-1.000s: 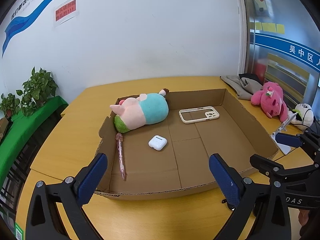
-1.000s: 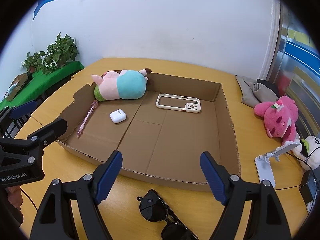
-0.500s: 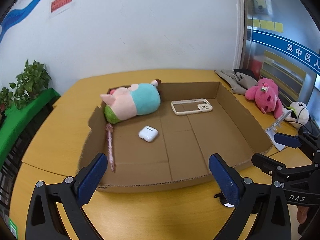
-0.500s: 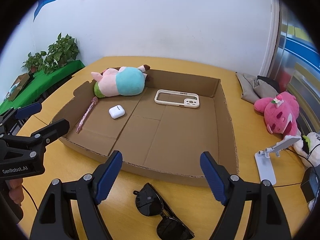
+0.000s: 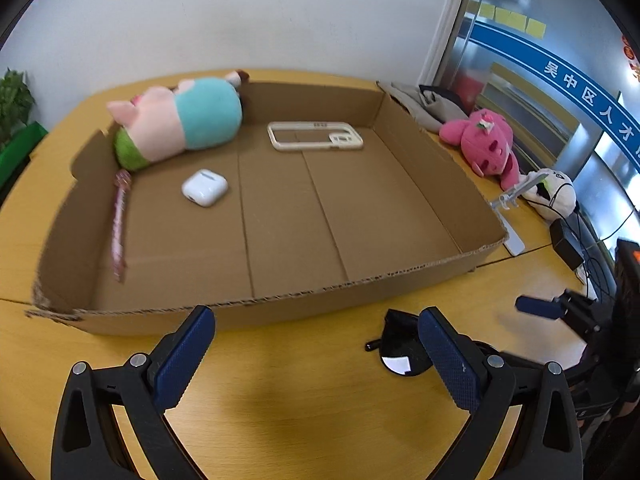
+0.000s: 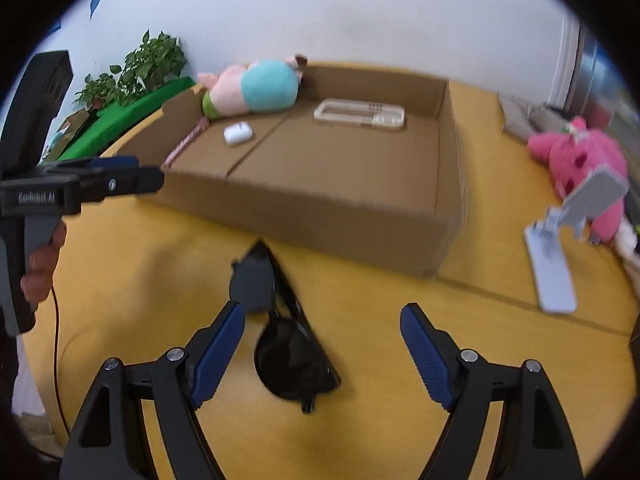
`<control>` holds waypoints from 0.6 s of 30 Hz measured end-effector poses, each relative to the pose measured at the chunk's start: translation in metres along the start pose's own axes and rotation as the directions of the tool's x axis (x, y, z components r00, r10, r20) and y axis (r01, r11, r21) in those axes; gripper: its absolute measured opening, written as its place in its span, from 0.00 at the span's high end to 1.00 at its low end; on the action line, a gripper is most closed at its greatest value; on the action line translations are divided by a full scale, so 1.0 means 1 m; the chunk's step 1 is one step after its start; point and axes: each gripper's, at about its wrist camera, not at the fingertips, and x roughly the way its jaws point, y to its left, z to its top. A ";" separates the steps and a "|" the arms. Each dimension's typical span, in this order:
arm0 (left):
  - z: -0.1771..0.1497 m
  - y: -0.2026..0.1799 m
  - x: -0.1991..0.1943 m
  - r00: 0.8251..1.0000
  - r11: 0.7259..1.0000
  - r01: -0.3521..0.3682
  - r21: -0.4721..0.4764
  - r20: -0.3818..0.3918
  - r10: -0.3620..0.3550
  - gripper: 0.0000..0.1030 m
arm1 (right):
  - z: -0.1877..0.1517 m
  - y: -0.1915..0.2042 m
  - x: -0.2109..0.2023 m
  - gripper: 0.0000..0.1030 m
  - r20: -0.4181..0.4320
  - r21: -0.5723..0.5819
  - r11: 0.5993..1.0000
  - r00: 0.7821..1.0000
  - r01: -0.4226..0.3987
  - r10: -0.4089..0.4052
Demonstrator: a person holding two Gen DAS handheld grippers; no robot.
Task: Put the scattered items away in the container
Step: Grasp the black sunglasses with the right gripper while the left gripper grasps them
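A shallow cardboard box [image 5: 360, 284] [image 6: 360, 216] lies on the yellow table. In it are a pink and teal plush [image 5: 180, 120] [image 6: 256, 92], a white earbud case [image 5: 205, 187] [image 6: 238, 134], a cream phone case [image 5: 316, 136] [image 6: 360, 114] and a pink pen [image 5: 119, 224] [image 6: 186, 144]. Black sunglasses [image 6: 284, 332] [image 5: 400, 352] lie on the table in front of the box. My right gripper [image 6: 322, 336] is open, low over the sunglasses, which lie between its fingers. My left gripper [image 5: 316, 340] is open and empty, in front of the box's near wall.
A pink plush [image 5: 486, 142] [image 6: 580, 160], a white phone stand [image 6: 560, 240] [image 5: 510, 216], a white plush [image 5: 554, 194], folded grey cloth [image 5: 424, 100] and a black adapter with cables [image 5: 566, 240] lie right of the box. Green plants [image 6: 136, 68] stand at the far left.
My right gripper has dropped low and moved over the sunglasses, which now lie between its fingers. My left gripper has pulled back and turned right, so the sunglasses enter its view.
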 end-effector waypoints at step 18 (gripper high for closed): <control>-0.018 -0.040 0.075 0.967 0.993 0.116 -0.037 -0.225 -0.121 0.03 | -0.029 0.025 0.034 0.51 -0.071 -0.028 0.999 0.997 -0.037 0.035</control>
